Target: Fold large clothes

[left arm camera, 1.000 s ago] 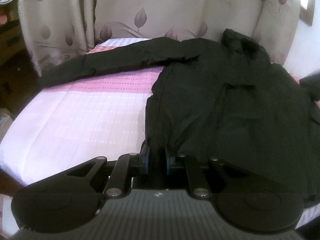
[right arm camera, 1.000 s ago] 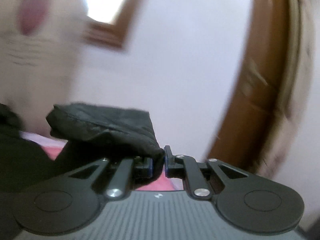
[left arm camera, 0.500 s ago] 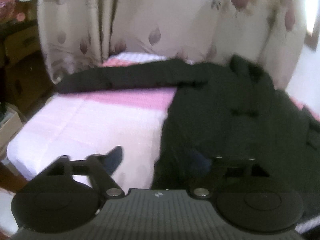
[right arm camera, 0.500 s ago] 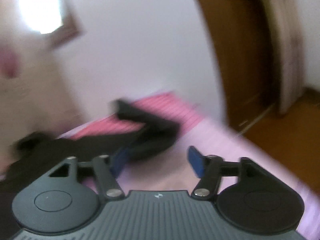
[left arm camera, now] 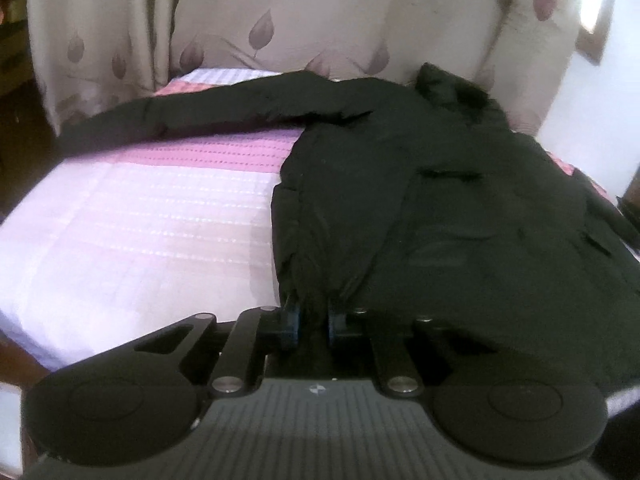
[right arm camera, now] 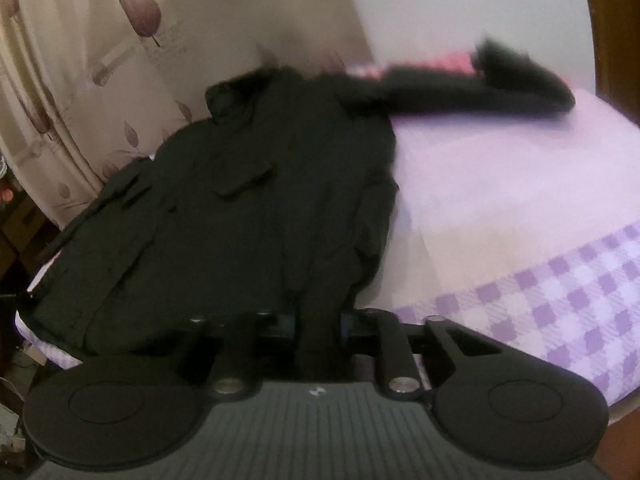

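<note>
A large black jacket [left arm camera: 440,200] lies spread flat on the bed, collar at the far end. Its left sleeve [left arm camera: 200,116] stretches out across the sheet. My left gripper [left arm camera: 312,316] is shut on the near left corner of the hem, with fabric bunched between the blue pads. In the right wrist view the jacket [right arm camera: 248,200] fills the left half and its other sleeve [right arm camera: 480,88] lies out to the right. My right gripper [right arm camera: 319,322] is at the near right hem; its jaws are closing, and a fold of fabric fills the gap between them.
The bed [left arm camera: 140,232] has a pink and lilac sheet, checked along its near edge [right arm camera: 560,288]. Leaf-patterned curtains [left arm camera: 280,20] hang behind it. A wooden door frame [right arm camera: 616,20] stands at the right and dark furniture [left arm camera: 12,60] at the left.
The right gripper let go of the sleeve cuff, swung down to the near hem and closed on it. The left gripper opened, then closed again on the hem corner.
</note>
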{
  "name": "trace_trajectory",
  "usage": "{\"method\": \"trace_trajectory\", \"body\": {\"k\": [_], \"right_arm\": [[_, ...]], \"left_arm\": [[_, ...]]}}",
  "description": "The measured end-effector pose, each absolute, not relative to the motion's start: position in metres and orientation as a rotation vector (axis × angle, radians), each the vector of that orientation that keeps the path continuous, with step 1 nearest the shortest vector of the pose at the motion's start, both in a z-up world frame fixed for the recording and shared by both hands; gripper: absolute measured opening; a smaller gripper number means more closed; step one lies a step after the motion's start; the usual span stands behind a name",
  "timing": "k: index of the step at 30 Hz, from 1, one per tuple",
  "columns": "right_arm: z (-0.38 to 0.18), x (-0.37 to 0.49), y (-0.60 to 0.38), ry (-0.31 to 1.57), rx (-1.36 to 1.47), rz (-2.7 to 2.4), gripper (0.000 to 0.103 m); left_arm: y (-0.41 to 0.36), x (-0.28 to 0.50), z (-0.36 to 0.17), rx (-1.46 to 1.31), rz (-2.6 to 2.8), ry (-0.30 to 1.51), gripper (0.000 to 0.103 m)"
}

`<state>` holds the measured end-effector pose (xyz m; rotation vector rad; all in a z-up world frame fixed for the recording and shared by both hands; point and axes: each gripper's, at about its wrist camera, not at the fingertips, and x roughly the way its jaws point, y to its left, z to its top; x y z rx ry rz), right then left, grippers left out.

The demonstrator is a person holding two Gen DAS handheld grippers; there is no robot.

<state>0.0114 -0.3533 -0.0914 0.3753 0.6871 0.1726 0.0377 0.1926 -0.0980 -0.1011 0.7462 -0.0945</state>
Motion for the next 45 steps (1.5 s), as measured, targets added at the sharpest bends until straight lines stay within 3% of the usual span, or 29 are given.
{"method": "trace_trajectory", "body": {"k": [7, 10, 13, 15, 16, 18, 20, 27, 33, 35, 37, 38, 40, 45], "right_arm": [[-0.070, -0.007, -0.385, 0.663, 0.415, 0.159, 0.013], [-0.092, -0.010, -0.395, 0.727, 0.526, 0.153, 0.015], [-0.098, -0.018, -0.413, 0.687, 0.636, 0.117, 0.024], [-0.085, -0.026, -0.421, 0.608, 0.608, 0.058, 0.034], [-0.078, -0.026, -0.424, 0.583, 0.573, 0.025, 0.039], [-0.062, -0.019, -0.427, 0.541, 0.468, -0.040, 0.067], [-0.048, -0.002, -0.428, 0.504, 0.357, -0.100, 0.074], [-0.039, 0.092, -0.453, 0.437, 0.137, -0.240, 0.078], [-0.077, 0.189, -0.487, 0.573, -0.028, -0.390, 0.078], [-0.092, 0.205, -0.497, 0.616, -0.058, -0.393, 0.077], [-0.104, 0.218, -0.504, 0.650, -0.059, -0.395, 0.042], [-0.106, 0.224, -0.513, 0.674, -0.023, -0.407, 0.020], [-0.098, 0.227, -0.535, 0.650, 0.108, -0.425, 0.012], [-0.045, 0.218, -0.583, 0.445, 0.666, -0.345, 0.011]], "left_arm": [[0.180, -0.007, -0.096, -0.023, -0.138, 0.722, 0.013], [0.176, -0.014, -0.094, 0.023, -0.103, 0.696, 0.021], [0.174, -0.024, -0.075, 0.026, -0.083, 0.623, 0.048], [0.169, -0.028, -0.058, 0.045, -0.066, 0.560, 0.084], [0.163, -0.028, -0.048, 0.058, -0.056, 0.512, 0.088], [0.150, -0.021, -0.034, 0.068, -0.068, 0.468, 0.099], [0.135, -0.006, -0.025, 0.042, -0.079, 0.430, 0.101], [0.086, 0.074, -0.034, -0.074, -0.078, 0.392, 0.102], [0.073, 0.132, -0.065, -0.141, -0.036, 0.415, 0.102], [0.072, 0.146, -0.077, -0.124, -0.013, 0.421, 0.102], [0.071, 0.151, -0.087, -0.083, 0.001, 0.417, 0.102], [0.071, 0.154, -0.092, -0.055, 0.012, 0.415, 0.102], [0.071, 0.154, -0.101, -0.024, 0.008, 0.401, 0.102], [0.078, 0.155, -0.112, -0.068, -0.024, 0.391, 0.102]]}}
